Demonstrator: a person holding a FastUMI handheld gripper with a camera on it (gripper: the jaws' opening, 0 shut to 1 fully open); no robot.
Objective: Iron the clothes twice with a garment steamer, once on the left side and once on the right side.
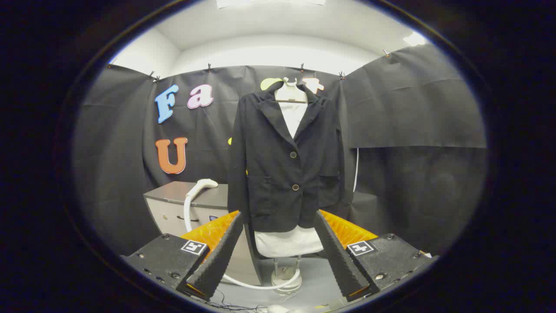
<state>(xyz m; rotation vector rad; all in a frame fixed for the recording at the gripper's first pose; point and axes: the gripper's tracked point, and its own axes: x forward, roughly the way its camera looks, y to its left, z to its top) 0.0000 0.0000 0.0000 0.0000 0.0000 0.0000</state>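
Dark jacket (pixel 286 165) hanging buttoned on a mannequin stand (pixel 286 243), facing the gripper (pixel 278 243) well beyond its 2 spread, empty fingers, steamer head (pixel 204 184) resting on a grey cabinet (pixel 191 204) beside the jacket, white hose (pixel 243 282) curving down to the stand base.

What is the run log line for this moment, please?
fingers: open, empty | steamer head: resting on cabinet, untouched | jacket: hanging on stand beyond the fingers | ironing: not started
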